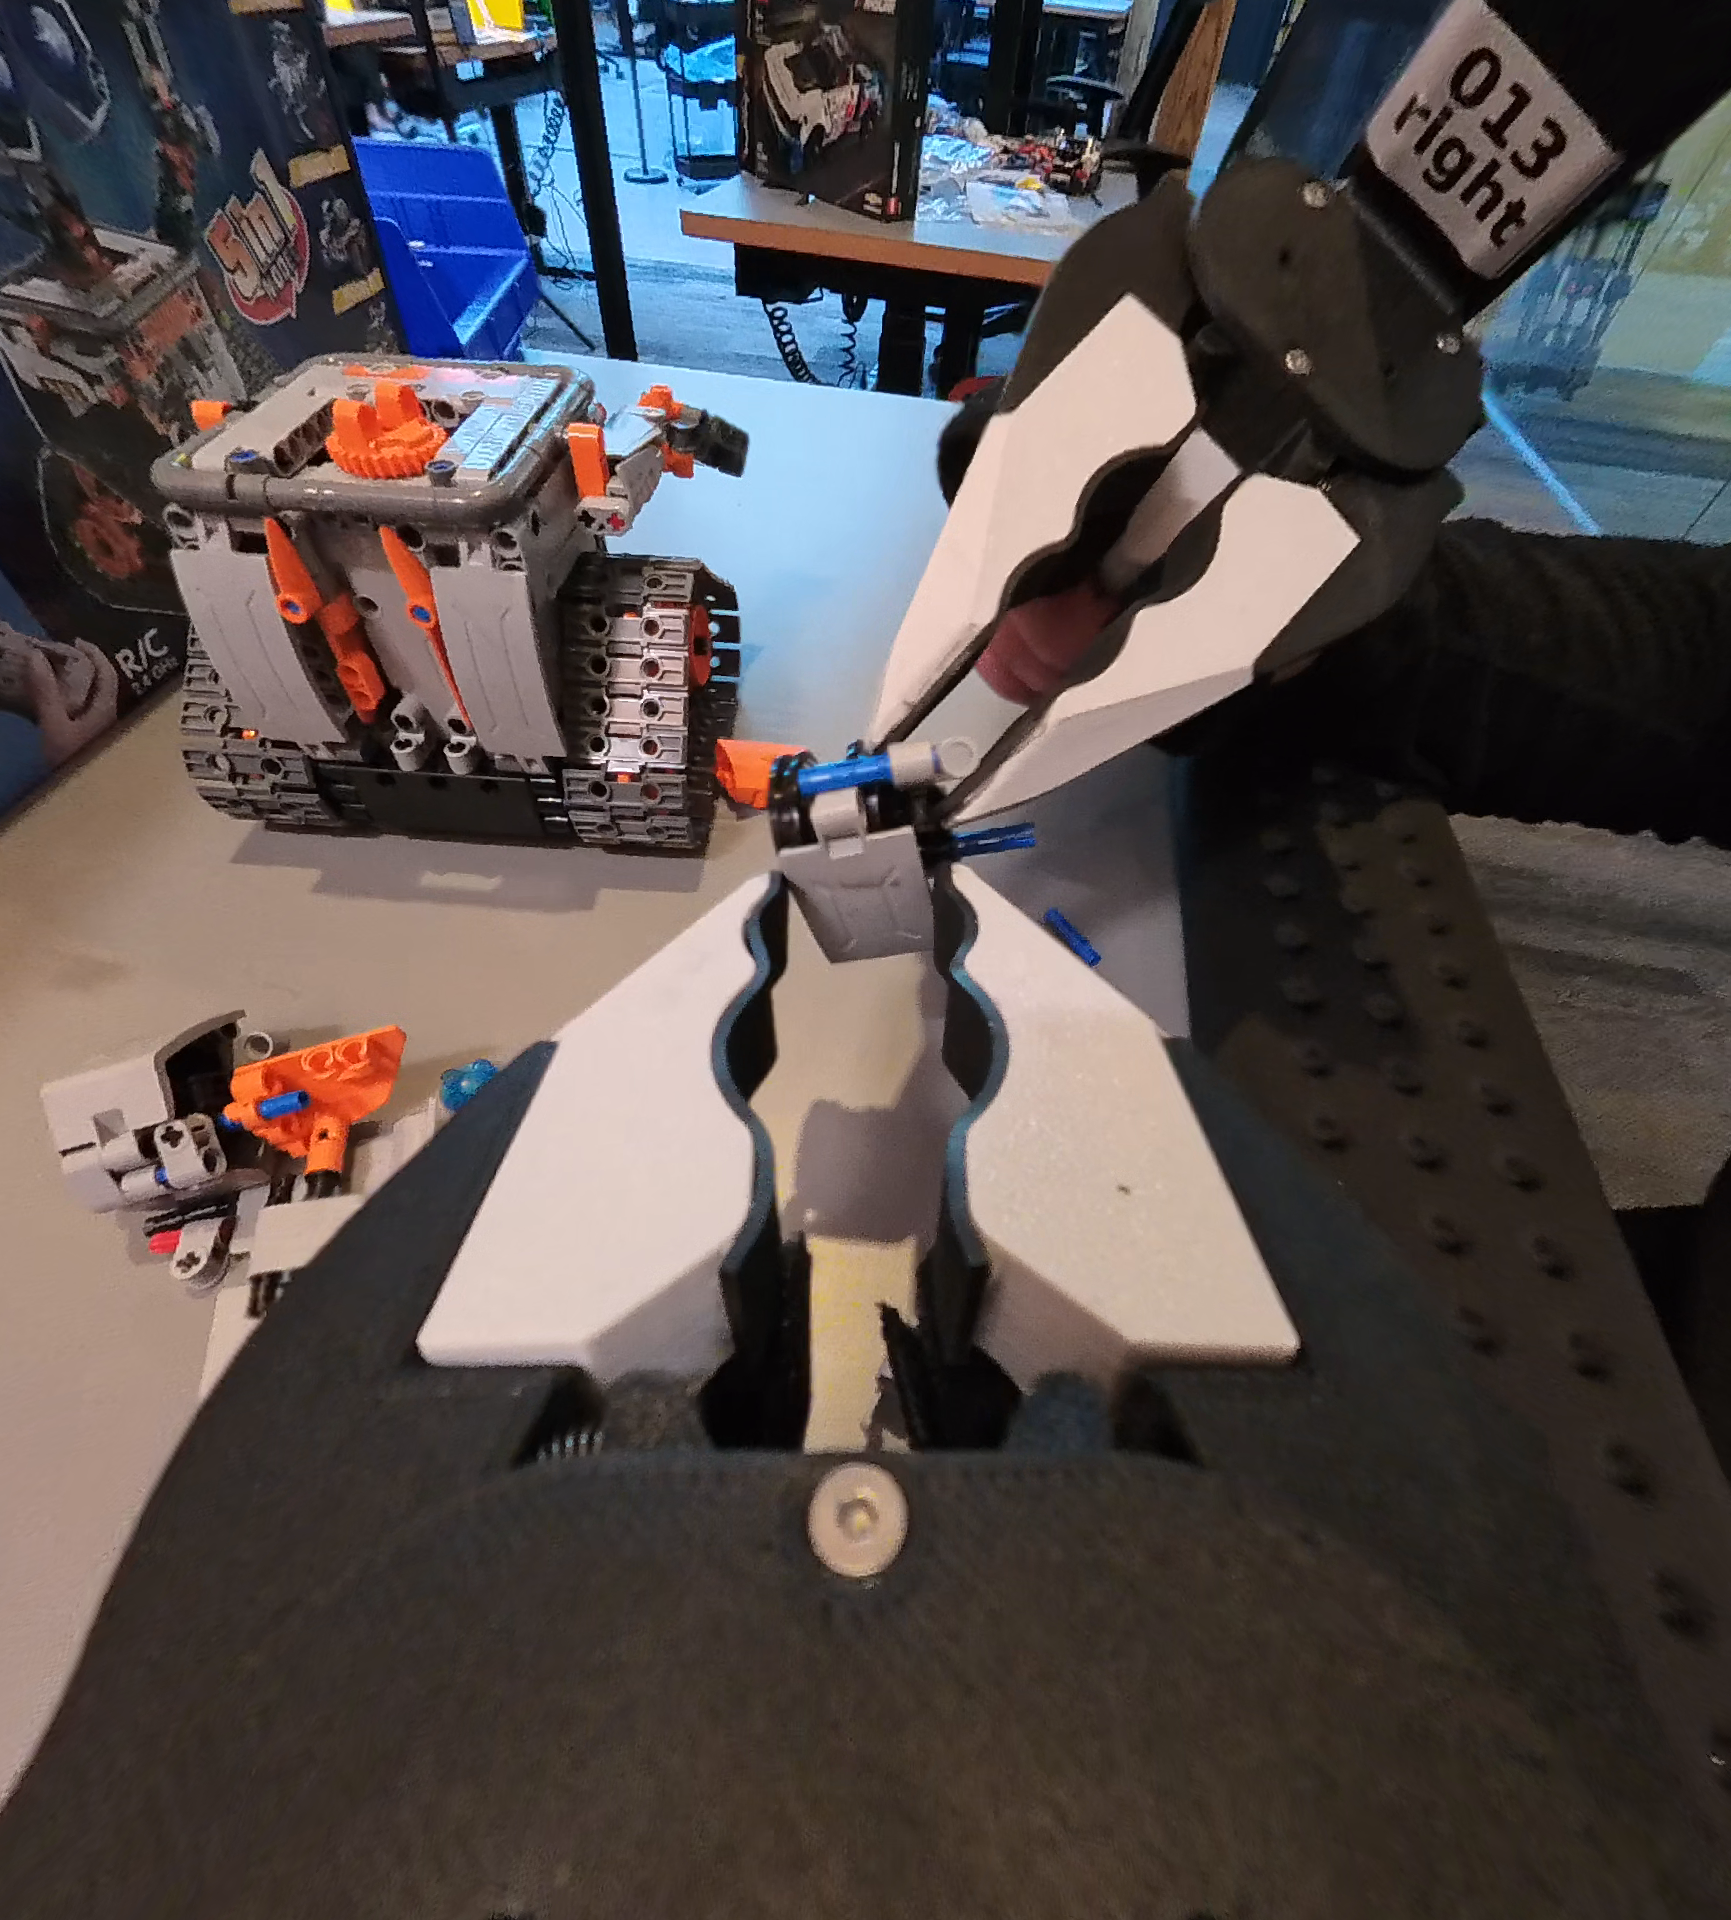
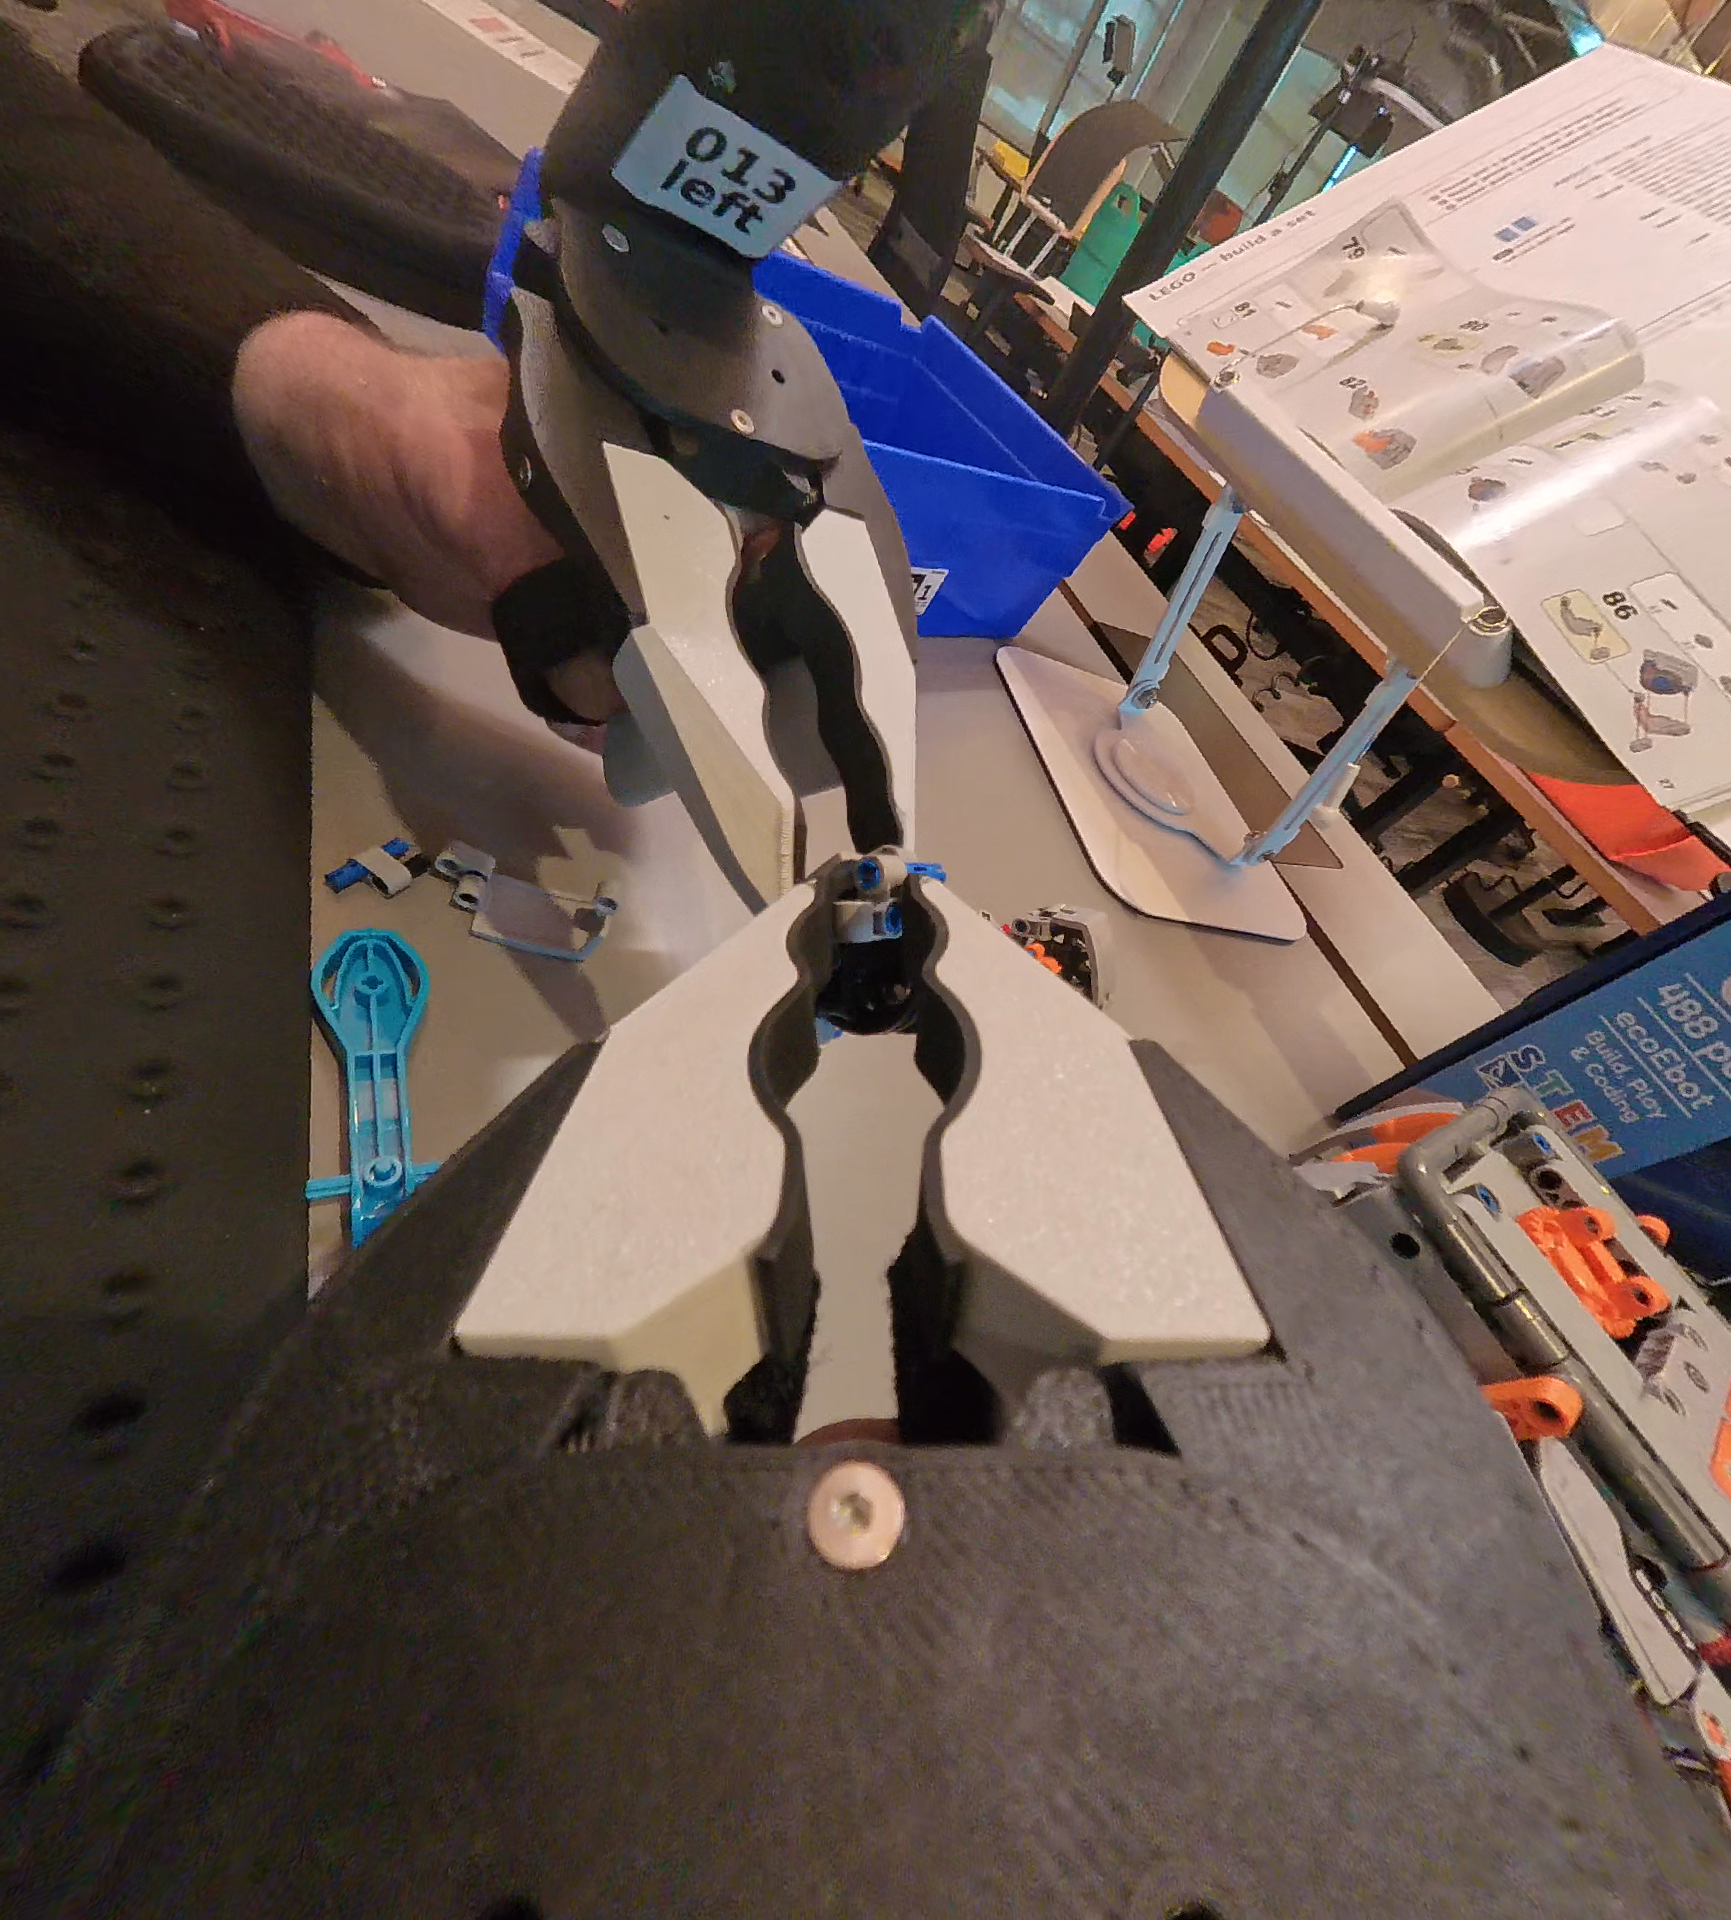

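A small brick assembly, with a grey panel [image 1: 861, 904], a black wheel [image 2: 866, 997], blue pins and a grey connector [image 1: 928, 758], is held above the pale table [image 1: 61, 935] between both grippers. My left gripper [image 1: 859, 881] is shut on the grey panel from below. It also shows in the right wrist view [image 2: 835, 857], coming down from above. My right gripper [image 2: 866, 914] is shut on the wheel end of the assembly. In the left wrist view it [image 1: 918, 779] comes in from the upper right, with its tips on the connector.
A grey and orange tracked model [image 1: 445, 592] stands at the back left, with a smaller sub-assembly [image 1: 217, 1132] nearer. A loose blue pin [image 1: 1071, 935], a turquoise tool [image 2: 373, 1060] and a grey panel part [image 2: 528, 904] lie on the table. A blue bin [image 2: 944, 457], a booklet stand [image 2: 1515, 416] and boxes [image 1: 30, 416] ring it. The tips of both grippers are at nearly the same place.
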`<state>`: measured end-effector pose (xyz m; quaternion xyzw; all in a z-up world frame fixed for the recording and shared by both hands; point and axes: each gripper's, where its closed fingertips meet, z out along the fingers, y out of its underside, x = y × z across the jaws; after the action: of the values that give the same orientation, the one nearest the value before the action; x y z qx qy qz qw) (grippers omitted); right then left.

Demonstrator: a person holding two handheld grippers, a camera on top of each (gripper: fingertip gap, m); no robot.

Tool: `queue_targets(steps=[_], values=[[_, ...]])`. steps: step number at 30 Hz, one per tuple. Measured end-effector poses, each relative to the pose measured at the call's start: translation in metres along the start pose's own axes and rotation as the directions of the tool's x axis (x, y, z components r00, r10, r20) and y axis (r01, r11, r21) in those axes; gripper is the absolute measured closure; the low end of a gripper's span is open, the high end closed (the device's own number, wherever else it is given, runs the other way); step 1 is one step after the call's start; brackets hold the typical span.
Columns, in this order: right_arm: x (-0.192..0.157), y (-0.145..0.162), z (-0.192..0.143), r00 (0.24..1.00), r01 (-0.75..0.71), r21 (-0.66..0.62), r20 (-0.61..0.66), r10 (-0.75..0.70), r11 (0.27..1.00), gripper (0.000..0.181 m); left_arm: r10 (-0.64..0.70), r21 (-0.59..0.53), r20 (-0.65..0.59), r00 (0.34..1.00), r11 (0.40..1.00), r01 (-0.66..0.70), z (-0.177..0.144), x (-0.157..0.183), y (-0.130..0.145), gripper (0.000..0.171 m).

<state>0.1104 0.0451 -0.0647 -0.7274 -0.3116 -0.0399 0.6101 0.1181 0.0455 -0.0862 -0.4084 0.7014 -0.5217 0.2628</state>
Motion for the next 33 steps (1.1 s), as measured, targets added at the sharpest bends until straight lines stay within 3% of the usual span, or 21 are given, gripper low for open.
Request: queue_targets(steps=[16, 25, 33], values=[[0.004, -0.014, -0.007, 0.999, -0.036, 0.076, -0.02, 0.038, 0.996, 0.172, -0.064, 0.109, -0.048, 0.997, 0.992, 0.069, -0.011, 0.002, -0.017, 0.149], [-0.002, -0.014, -0.006, 0.987, 0.141, 0.013, -0.081, -0.139, 0.99, 0.172, -0.092, 0.105, -0.056, 0.994, 0.99, 0.097, -0.009, 0.001, -0.015, 0.149], [-0.006, -0.014, -0.007, 0.975, 0.206, -0.016, -0.079, -0.206, 0.979, 0.172, -0.092, 0.106, -0.075, 0.993, 0.989, 0.1, -0.01, 0.003, -0.014, 0.149]])
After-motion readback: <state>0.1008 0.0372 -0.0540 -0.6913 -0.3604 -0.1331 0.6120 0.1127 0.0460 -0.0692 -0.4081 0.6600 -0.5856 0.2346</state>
